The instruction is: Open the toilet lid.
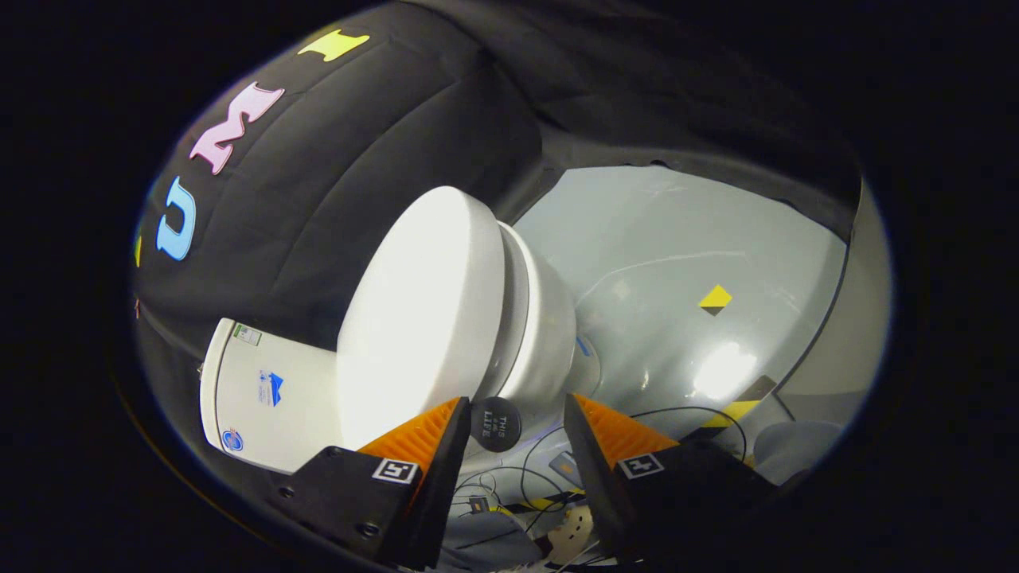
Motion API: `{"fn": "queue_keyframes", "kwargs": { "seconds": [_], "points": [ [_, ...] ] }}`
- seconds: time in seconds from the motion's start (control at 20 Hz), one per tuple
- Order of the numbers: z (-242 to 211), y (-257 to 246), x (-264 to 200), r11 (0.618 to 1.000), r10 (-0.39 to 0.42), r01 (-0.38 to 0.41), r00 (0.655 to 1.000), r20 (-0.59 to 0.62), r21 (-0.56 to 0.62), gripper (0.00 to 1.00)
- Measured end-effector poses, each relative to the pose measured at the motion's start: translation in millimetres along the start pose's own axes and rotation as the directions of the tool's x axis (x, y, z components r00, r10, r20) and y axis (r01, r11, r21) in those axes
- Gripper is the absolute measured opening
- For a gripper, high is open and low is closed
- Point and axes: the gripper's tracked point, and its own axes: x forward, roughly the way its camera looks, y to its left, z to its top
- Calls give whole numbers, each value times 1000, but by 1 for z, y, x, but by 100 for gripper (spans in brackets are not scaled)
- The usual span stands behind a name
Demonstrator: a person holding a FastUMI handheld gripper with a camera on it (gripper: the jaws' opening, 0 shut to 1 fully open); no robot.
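Grey floor (677, 263) carries white toilet, view rolled sideways. Tank (263, 398) against booth wall. Toilet lid (422, 310) down on bowl (549, 334), just beyond fingers. Gripper (516, 414) fingers apart, gripping nothing. Small round black cap (495, 423) between fingertips. Cables (517, 485) on floor below.

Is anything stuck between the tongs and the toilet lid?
Nothing visible is in the way. The tongs are open, and the closed toilet lid sits just ahead of them. A small round black knob on the lid's front edge shows in the gap between the fingers.
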Motion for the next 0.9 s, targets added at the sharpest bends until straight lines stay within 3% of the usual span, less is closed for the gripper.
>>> {"fn": "queue_keyframes", "kwargs": {
  "seconds": [0.15,0.25,0.5,0.55,0.7,0.8,0.9],
  "points": [
    [-12,3,13,1000,18,-18,999,-47,-1,76],
    [-8,10,12,999,38,-38,999,-36,-3,40],
    [-6,10,32,999,48,-48,999,-24,5,41],
    [-7,8,19,999,47,-47,998,-47,-1,25],
    [-2,12,15,998,59,-59,998,-15,-6,25],
    [-5,12,10,999,51,-51,998,-33,-9,7],
    [-3,14,10,999,49,-50,998,-31,-22,7]
  ]
}}
